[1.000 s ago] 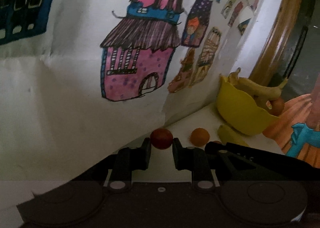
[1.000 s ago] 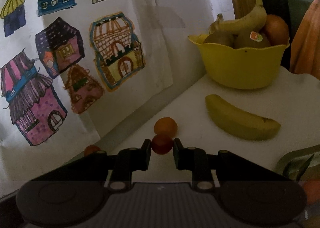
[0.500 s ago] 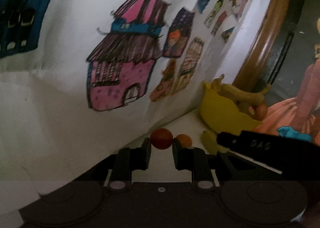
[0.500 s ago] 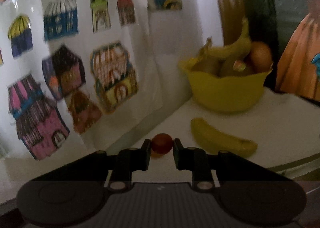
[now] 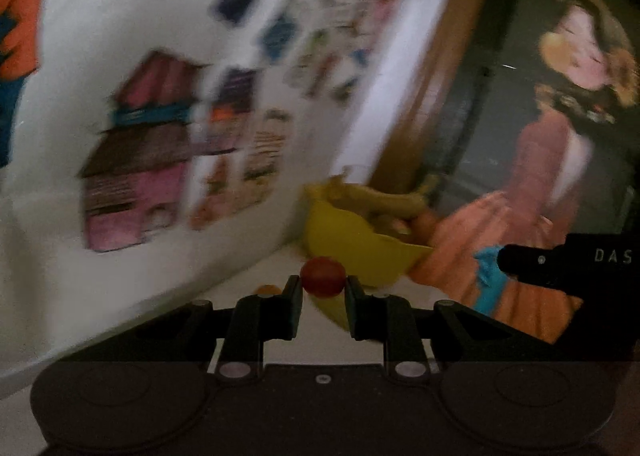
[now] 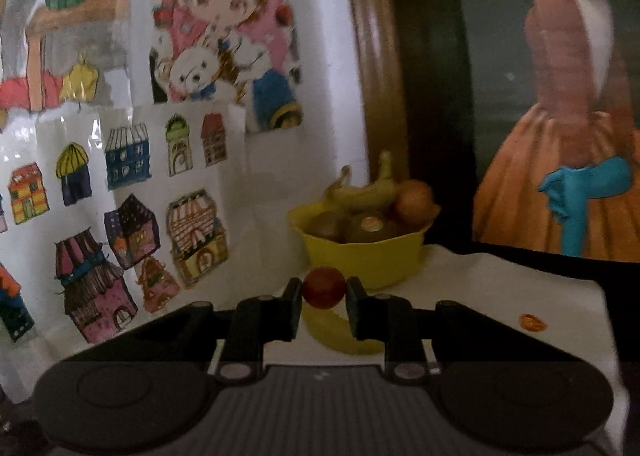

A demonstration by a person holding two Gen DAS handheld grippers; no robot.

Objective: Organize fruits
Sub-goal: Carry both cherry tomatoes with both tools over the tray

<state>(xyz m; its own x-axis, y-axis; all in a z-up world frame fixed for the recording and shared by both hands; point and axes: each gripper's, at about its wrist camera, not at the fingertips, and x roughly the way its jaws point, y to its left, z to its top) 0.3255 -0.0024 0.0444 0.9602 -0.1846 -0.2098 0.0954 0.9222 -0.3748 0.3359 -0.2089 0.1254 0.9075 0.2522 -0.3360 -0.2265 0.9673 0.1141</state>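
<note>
- Since a second ago both claws have risen and swung toward the yellow bowl [image 6: 362, 262], which now sits just past the fingertips in both wrist views; the left view is smeared by motion.
- The left claw [image 5: 323, 290] is closed down on a small round red fruit [image 5: 323, 277], pinched at the very tips of its two fingers.
- The right claw [image 6: 323, 290] is closed the same way on a second red fruit [image 6: 324, 288], also at the fingertips.
- Earlier the small orange fruit [image 5: 269, 289] lay right of the left claw's fruit; now it shows just left of the left finger, on the white counter [image 6: 500, 296].
- One loose banana [image 6: 340, 332] lies on the counter below the right claw, between it and the bowl; a second ago it was well off to the right.
- In the bowl, the right view shows one banana [image 6: 368, 191], two dark brown fruits, one bearing a sticker [image 6: 371, 223], and one orange fruit [image 6: 414, 201].
- Count: two red fruits held, two bananas, one bowl.
- The other claw's black body [image 5: 568, 260] enters at the right of the left view.
</note>
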